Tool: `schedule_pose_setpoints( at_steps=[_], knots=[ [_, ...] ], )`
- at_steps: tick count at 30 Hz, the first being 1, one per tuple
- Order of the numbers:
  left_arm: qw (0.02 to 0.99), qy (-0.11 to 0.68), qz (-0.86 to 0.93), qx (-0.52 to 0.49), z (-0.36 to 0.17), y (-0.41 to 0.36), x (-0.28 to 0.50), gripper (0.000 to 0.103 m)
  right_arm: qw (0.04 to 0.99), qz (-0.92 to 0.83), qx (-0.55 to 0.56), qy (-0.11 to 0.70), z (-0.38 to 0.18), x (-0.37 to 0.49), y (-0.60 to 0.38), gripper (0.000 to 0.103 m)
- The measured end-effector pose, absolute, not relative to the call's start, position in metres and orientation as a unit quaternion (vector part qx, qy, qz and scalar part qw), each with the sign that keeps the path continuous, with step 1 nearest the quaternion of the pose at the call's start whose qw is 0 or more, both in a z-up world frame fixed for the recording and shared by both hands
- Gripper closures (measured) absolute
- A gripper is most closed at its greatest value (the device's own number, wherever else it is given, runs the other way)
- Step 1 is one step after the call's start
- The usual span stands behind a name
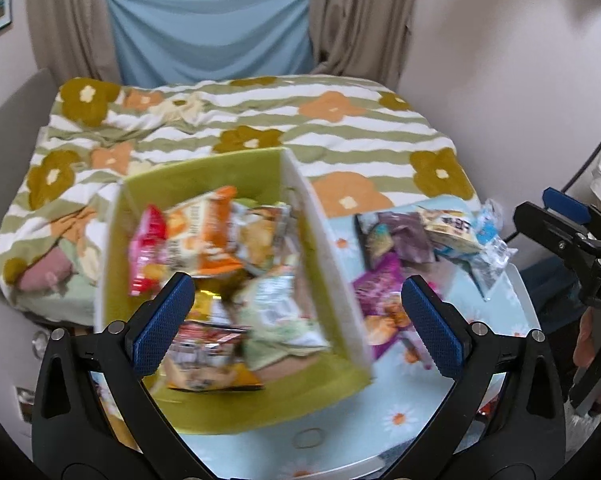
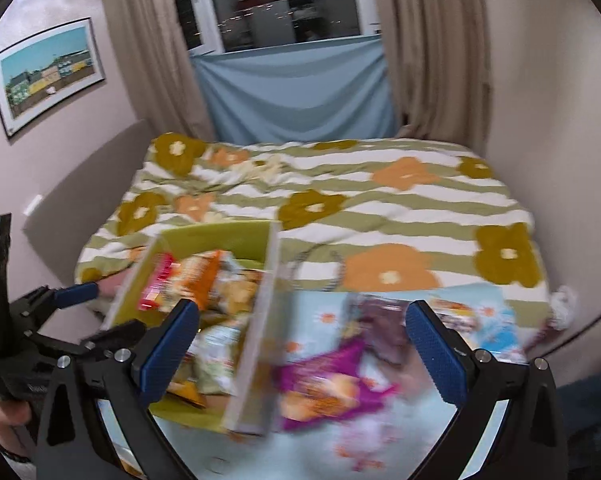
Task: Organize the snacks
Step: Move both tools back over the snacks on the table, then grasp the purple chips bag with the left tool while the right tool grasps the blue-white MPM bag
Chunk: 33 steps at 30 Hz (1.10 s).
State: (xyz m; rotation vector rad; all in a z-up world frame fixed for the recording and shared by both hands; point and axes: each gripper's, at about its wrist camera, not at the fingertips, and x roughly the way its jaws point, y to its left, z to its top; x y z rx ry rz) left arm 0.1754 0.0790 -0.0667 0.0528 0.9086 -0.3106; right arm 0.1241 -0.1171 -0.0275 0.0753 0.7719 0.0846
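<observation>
Left wrist view: left gripper [image 1: 296, 312] hovers over a green box [image 1: 260, 408], jaws spread wide, nothing between the blue pads. Box stands on a light-blue tablecloth with daisy print [image 1: 404, 412], at the foot of a bed with a green-striped, flower-patterned duvet [image 1: 340, 128]. Inside the box, a heap of snack bags: a red packet [image 1: 146, 252] at the left wall, an orange-and-white bag [image 1: 204, 240] beside it, a pale green bag [image 1: 276, 312] toward the right wall, a yellow-edged bag [image 1: 208, 376] nearest the camera. Print on all of them is motion-blurred; no brand or wording legible.

Outside the box, to its right on the cloth: a purple bag [image 1: 380, 296] touching the box wall, a dark purple pouch [image 1: 408, 236] behind it, then a cream packet [image 1: 452, 228] bearing dark characters too small to make out, and a clear-and-blue wrapper [image 1: 490, 248] at the far edge.

Right gripper [image 1: 576, 232] shows at the right margin; white letters on its body are cut off by the frame edge.

Right wrist view: right gripper [image 2: 302, 348] jaws also wide and empty, above the purple bag [image 2: 324, 388]. Heavy blur; nothing readable. A framed picture [image 2: 46, 76] hangs on the left wall.
</observation>
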Motion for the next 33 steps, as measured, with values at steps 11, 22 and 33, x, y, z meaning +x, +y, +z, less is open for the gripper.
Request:
schedule_pose_setpoints(
  at_steps=[11, 22, 33],
  knots=[
    [0.865, 0.486, -0.119, 0.014, -0.112, -0.037, 0.169, 0.0, 0.91, 0.02, 0.038, 0.412, -0.057, 0.108, -0.253, 0.0],
    [0.851, 0.522, -0.02, 0.044, -0.177, -0.1, 0.189, 0.0, 0.875, 0.077, 0.022, 0.477, -0.121, 0.132, -0.325, 0.0],
    [0.814, 0.564, 0.054, 0.128, -0.231, -0.117, 0.222, 0.0, 0.854, 0.108, 0.02, 0.509, -0.18, 0.151, -0.345, 0.0]
  ],
)
